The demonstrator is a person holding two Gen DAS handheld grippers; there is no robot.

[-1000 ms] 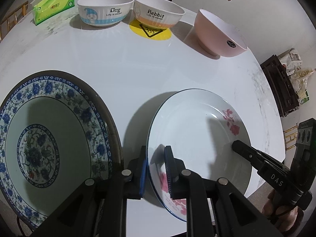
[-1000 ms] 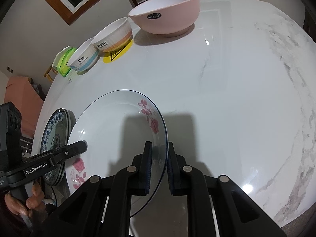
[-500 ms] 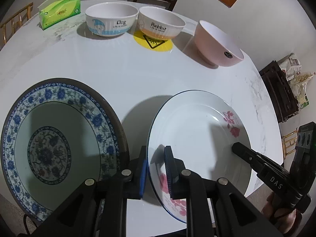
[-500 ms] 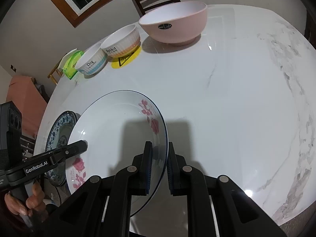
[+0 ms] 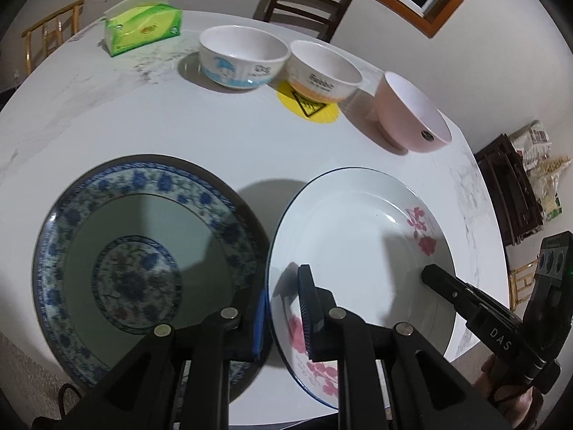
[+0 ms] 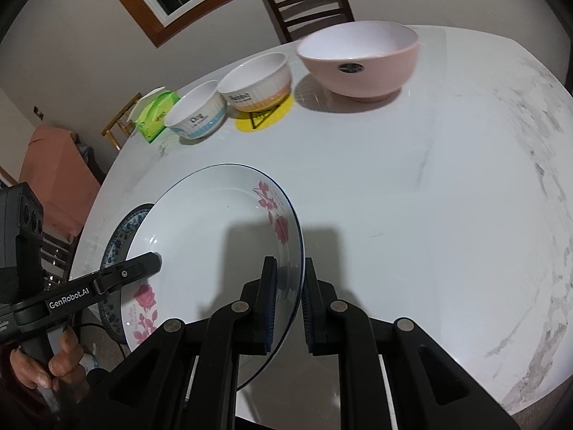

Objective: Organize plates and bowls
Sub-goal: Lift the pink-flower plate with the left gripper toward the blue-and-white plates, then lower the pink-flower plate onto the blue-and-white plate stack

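In the left wrist view, a round blue-and-white patterned ceramic plate [image 5: 139, 261] fills the lower left of the frame on the white marble-look table [image 5: 222, 143]. Right of it, the left gripper [image 5: 284, 308] pinches the near rim of the white pink-flowered plate [image 5: 358, 251]; whether that plate clears the table is hard to judge. At lower right, the right gripper [image 6: 288, 304] clamps the plate's opposite rim.

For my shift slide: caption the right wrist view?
Both grippers clamp the rose plate beside the blue plate.
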